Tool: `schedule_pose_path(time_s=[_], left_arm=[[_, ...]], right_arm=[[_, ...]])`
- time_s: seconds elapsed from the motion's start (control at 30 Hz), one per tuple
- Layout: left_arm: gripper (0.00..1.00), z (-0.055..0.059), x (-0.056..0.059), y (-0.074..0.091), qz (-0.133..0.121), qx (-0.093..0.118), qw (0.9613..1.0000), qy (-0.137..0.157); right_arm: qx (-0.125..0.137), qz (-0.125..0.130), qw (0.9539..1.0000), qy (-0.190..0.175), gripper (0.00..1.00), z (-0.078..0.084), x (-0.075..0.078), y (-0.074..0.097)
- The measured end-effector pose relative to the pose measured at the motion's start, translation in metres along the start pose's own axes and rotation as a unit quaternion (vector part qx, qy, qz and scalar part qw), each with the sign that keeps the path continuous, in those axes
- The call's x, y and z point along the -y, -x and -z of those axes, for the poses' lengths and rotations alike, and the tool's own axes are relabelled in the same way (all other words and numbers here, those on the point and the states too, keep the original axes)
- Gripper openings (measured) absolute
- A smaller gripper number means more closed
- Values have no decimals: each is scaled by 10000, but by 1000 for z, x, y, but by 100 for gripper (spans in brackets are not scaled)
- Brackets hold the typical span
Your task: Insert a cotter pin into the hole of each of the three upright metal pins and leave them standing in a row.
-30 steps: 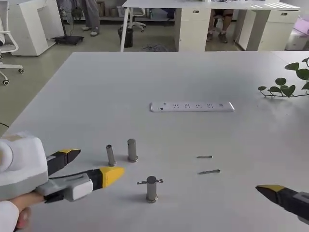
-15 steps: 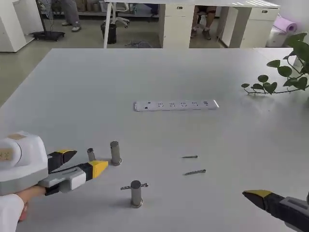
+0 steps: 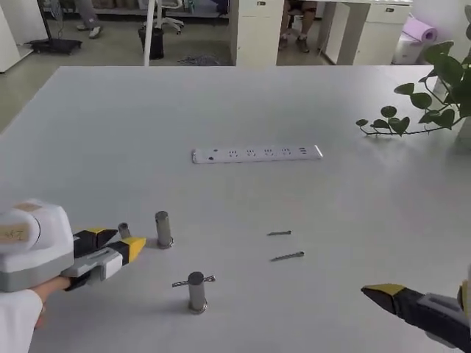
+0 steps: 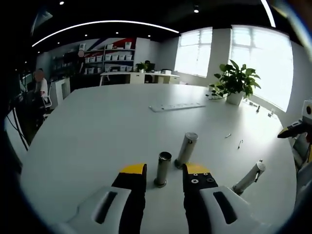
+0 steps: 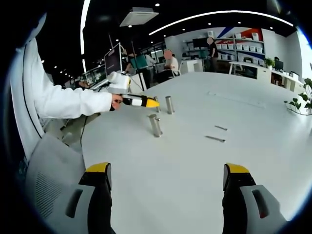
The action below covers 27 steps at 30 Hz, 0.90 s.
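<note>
Right tongs (image 5: 166, 170) gaped wide, holding nothing, low over the near right of the tabletop (image 3: 346, 198). Left tongs (image 4: 164, 170) were parted, one jaw on each side of the short hollow pin (image 4: 162, 168), with gaps visible on both sides, not clamped. Front pin (image 3: 196, 292) stood upright, with a cotter pin (image 3: 193, 280) through its head hole. Taller pin (image 3: 163, 229) stood upright just beside the hollow pin. A loose cotter pin (image 3: 287, 257) and a second loose cotter pin (image 3: 279, 233) lay flat, well apart from the pins. Power strip (image 3: 257, 153) lay farther back; plant (image 3: 419, 103) at the far right.
</note>
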State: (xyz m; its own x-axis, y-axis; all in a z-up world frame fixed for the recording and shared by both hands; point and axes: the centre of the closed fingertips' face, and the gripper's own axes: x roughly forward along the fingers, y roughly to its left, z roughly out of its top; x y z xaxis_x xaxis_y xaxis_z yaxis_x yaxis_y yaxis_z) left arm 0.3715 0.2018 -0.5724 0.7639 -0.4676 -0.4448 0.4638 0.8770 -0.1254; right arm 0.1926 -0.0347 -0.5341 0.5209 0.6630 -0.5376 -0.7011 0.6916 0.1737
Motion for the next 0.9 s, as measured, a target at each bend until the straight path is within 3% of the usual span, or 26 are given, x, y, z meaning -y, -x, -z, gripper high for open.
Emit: schedule_pose_path(time_s=[0.13, 0.27, 0.53, 0.63, 0.77, 0.83, 0.87, 0.9], left_arm=[[21, 1, 0, -1, -8, -28, 10000, -69], [9, 0, -4, -2, -113, -12, 9999, 8], [7, -2, -5, -4, -167, -18, 9999, -39], [7, -2, -7, -3, -227, -3, 9997, 126], [7, -1, -7, 0, -307, -70, 9995, -45], [7, -4, -5, 3, -291, -14, 9996, -21], [7, -7, -1, 4, -186, 74, 9997, 169], [7, -8, -1, 6, -180, 103, 9997, 111]], right_arm=[[-5, -35, 10000, -6, 93, 1, -4, -2], [-33, -88, 10000, -3, 92, 3, -6, -3], [-16, -143, 9999, 22, 91, 2, -11, -3], [1, -154, 9999, 27, 91, 1, -12, -3], [-32, -186, 9998, 91, 91, 0, -13, -3], [-18, -193, 9998, 92, 90, -1, -13, -3], [-9, -200, 9998, 93, 89, -2, -14, -3], [-6, -215, 9997, 95, 89, -2, -14, -3]])
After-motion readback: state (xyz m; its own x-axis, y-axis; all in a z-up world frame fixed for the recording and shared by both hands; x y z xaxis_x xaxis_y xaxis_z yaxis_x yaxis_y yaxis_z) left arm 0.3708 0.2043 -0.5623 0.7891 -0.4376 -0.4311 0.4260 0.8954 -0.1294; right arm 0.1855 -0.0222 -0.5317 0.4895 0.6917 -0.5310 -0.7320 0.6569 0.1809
